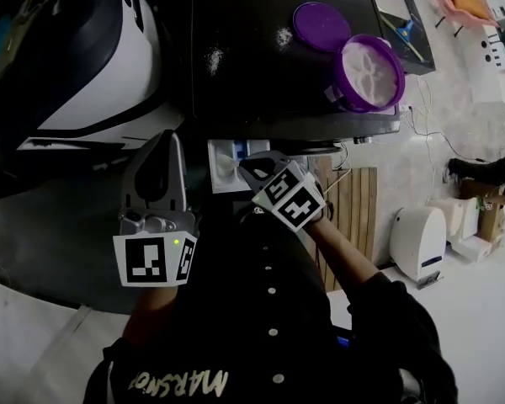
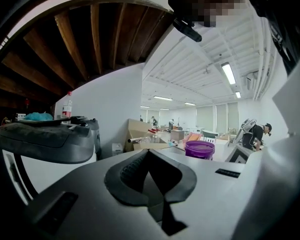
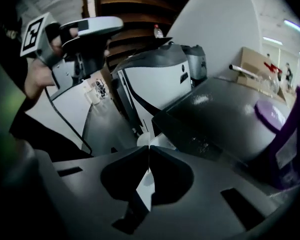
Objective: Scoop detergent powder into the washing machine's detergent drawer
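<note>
The washing machine's dark top (image 1: 269, 82) carries an open purple tub of white powder (image 1: 369, 72), with its purple lid (image 1: 321, 25) lying beside it. Below the front edge, the white detergent drawer (image 1: 223, 171) stands pulled out. My right gripper (image 1: 247, 168) hangs just over the drawer, pointing steeply down. It is shut (image 3: 149, 148) on a thin white strip, apparently the scoop's handle (image 3: 145, 184); the scoop's bowl is hidden. My left gripper (image 1: 164, 139) is shut (image 2: 149, 152) and empty, held to the left of the drawer. The tub (image 2: 200, 149) shows far ahead of it.
Spilled powder (image 1: 214, 57) marks the machine's top. A white and black appliance (image 1: 93, 66) stands to the left. To the right are a wooden slatted panel (image 1: 358, 200), cables, and a white device on the floor (image 1: 419, 241).
</note>
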### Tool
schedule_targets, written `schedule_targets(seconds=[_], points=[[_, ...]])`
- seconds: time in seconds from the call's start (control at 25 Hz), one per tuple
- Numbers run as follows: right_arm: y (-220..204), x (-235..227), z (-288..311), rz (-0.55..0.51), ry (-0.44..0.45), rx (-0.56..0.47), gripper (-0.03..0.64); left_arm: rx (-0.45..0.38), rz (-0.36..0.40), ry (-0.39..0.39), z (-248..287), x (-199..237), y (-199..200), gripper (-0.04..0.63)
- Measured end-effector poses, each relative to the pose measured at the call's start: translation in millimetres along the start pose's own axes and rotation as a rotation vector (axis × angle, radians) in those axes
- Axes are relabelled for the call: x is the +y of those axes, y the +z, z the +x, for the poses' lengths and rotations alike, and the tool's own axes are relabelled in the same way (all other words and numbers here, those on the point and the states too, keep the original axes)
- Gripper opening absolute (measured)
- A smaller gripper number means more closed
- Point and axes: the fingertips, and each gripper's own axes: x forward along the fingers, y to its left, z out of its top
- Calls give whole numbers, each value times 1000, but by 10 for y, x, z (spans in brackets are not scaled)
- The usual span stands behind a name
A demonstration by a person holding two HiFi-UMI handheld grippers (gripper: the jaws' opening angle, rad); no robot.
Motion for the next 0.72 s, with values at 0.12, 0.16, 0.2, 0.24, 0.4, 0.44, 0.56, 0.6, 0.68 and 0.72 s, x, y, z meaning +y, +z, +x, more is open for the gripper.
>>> schedule_targets(seconds=[0.12, 0.16, 0.2, 0.24, 0.4, 0.44, 0.56, 0.6, 0.68, 0.72], points=[[211, 59, -262, -209, -93, -40, 34, -20, 14, -33, 34, -120, 101, 5], [291, 61, -361, -265, -134, -58, 34, -30, 19, -43, 47, -158, 142, 5], [368, 61, -455, -316, -175, -74, 34, -39, 24, -53, 62, -194, 181, 5], [437, 58, -542, -361, -215, -89, 34, -47, 30, -63, 78, -228, 217, 5], [653, 15, -858, -439, -340, -150, 34, -86, 53, -108, 150, -371, 382, 5], [708, -4, -938, -439, -366, -172, 34, -99, 58, -119, 170, -399, 433, 5], [892, -48, -1173, -407, -430, -269, 34, -137, 69, -141, 202, -458, 588, 5], [952, -64, -1252, -390, -451, -308, 34, -151, 71, -145, 206, -474, 638, 5], [1053, -109, -1415, -351, -502, -386, 34, -180, 73, -154, 207, -521, 735, 5], [1094, -132, -1497, -326, -531, -424, 34, -193, 74, -161, 204, -551, 776, 5]])
